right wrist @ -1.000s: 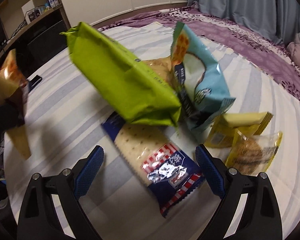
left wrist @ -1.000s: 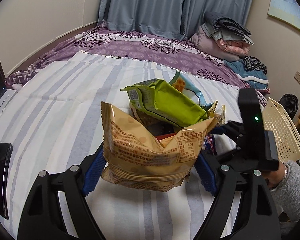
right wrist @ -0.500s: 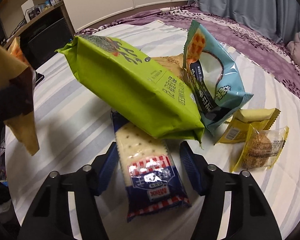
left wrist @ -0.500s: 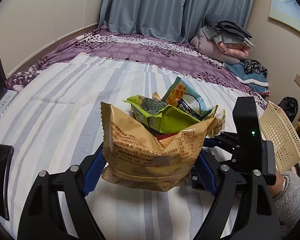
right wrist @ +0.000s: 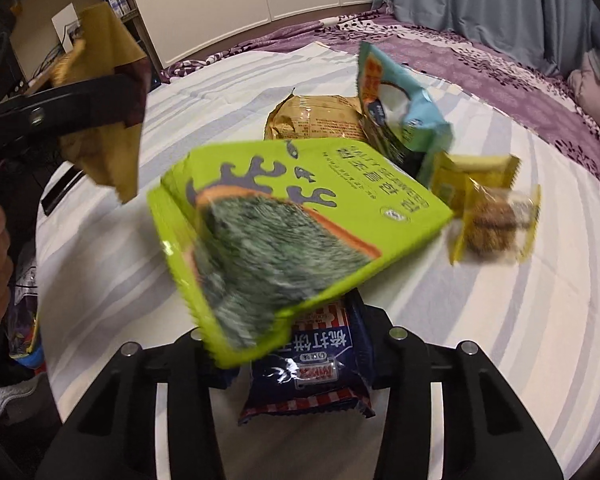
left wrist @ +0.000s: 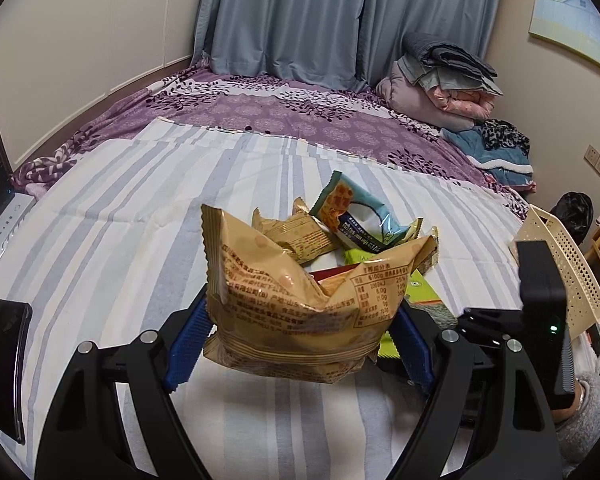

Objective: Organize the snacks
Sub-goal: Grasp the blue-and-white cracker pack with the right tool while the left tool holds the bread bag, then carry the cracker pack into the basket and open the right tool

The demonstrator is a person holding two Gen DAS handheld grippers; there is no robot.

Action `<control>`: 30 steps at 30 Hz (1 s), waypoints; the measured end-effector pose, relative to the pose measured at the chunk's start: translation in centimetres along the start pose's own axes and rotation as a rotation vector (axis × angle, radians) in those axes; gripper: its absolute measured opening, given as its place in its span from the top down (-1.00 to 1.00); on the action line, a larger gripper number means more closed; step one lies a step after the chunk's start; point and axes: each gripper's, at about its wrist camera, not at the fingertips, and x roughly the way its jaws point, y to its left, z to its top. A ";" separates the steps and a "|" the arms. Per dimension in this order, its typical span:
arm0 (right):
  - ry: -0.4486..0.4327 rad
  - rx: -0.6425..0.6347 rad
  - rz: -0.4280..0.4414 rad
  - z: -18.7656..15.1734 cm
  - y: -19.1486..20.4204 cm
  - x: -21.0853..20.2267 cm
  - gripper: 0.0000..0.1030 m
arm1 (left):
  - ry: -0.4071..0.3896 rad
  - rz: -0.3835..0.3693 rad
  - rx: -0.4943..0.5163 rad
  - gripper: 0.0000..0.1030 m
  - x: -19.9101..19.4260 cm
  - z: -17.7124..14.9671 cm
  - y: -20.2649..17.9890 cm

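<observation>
A: Where is the blue cracker packet (right wrist: 306, 376) seen?

B: It is pinched in the right gripper (right wrist: 300, 364), whose jaws, spread wide a second ago, are now pressed onto it; it is lifted just off the striped bed sheet (right wrist: 500, 320). The green seaweed packet (right wrist: 284, 232), earlier propped on the pile, is tipped over it and blurred.

A: And the left gripper (left wrist: 300, 332)?

B: A tan snack bag (left wrist: 300, 296) is clamped in it as before, held above the sheet.

A: What else is counted?

B: One teal packet (right wrist: 396, 108), one tan packet (right wrist: 312, 120), two yellow packets (right wrist: 476, 168). A cream basket (left wrist: 564, 264) stands at the bed's edge.
</observation>
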 end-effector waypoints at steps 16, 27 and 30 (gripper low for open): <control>-0.114 0.218 0.093 -6.3 -4.0 -8.1 0.16 | -0.013 -0.035 0.125 -0.61 -0.4 1.8 -6.5; -0.252 0.317 0.032 -9.4 -7.5 -14.0 0.16 | -0.018 -0.077 0.220 -0.61 -0.6 2.5 -11.7; -0.310 0.362 -0.006 -10.1 -8.9 -15.9 0.16 | -0.016 -0.091 0.241 -0.61 -0.5 2.6 -13.2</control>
